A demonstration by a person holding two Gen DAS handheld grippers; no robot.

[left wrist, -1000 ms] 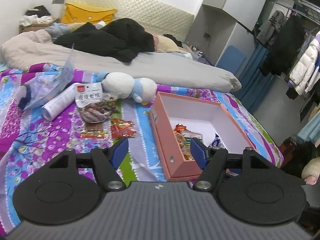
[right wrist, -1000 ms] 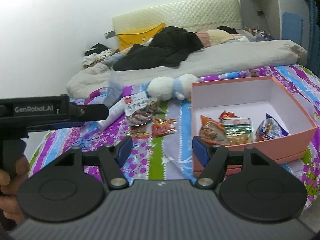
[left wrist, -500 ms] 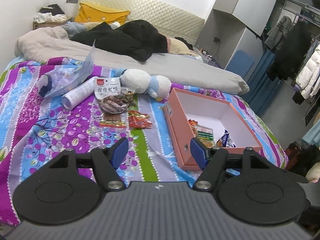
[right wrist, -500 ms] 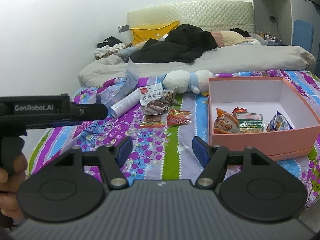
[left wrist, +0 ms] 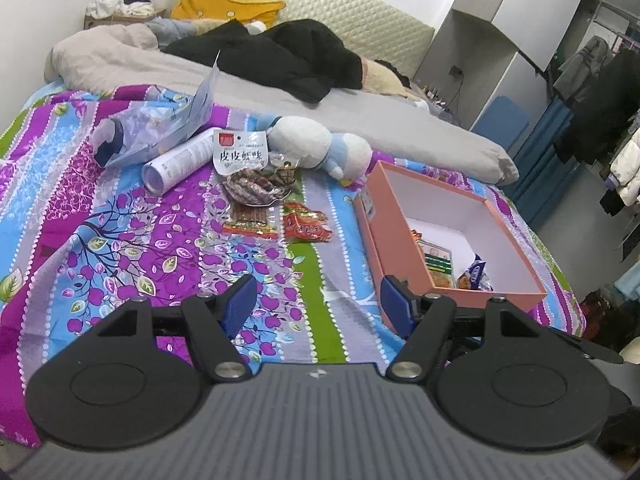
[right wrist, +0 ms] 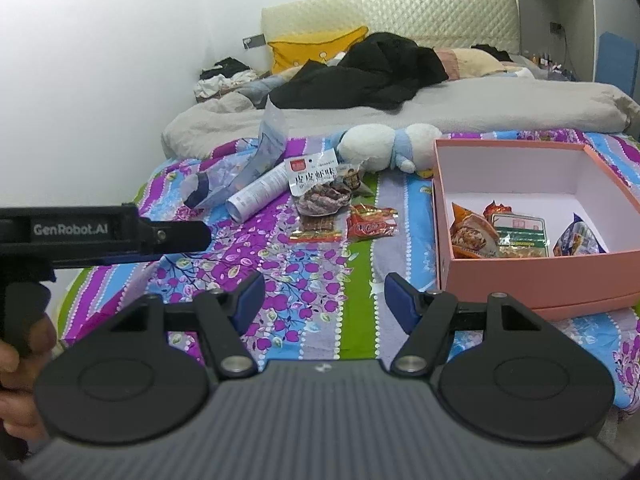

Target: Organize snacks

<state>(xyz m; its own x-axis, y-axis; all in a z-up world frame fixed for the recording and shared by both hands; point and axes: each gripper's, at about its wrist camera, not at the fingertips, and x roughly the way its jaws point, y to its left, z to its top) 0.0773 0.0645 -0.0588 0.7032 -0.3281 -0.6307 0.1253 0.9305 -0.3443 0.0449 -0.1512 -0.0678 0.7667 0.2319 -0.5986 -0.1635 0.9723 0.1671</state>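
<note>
A pink open box [left wrist: 404, 256] [right wrist: 540, 276] sits on the bed at the right, with several snack packets [right wrist: 516, 236] inside. Loose snacks lie left of it: a white-labelled shrimp packet [left wrist: 244, 168] [right wrist: 318, 188], a flat brown-red packet [left wrist: 250, 222] [right wrist: 316, 230] and a red packet [left wrist: 306, 227] [right wrist: 372, 222]. My left gripper [left wrist: 318, 306] is open and empty, held back above the bed's near part. My right gripper [right wrist: 324, 302] is open and empty, also well short of the snacks. The left gripper's body [right wrist: 100, 232] shows at the left of the right wrist view.
A white-and-blue plush toy [left wrist: 320, 148] lies behind the snacks. A white tube [left wrist: 178, 164] and a clear plastic bag [left wrist: 152, 128] lie at the left. A grey duvet [left wrist: 280, 92] with black clothes [left wrist: 288, 60] covers the far bed. Wardrobe and hanging clothes stand at the right.
Both grippers have pulled back and away from the bed, so the box and snacks look smaller and farther. Both stay open and empty. Nothing on the bed moved.
</note>
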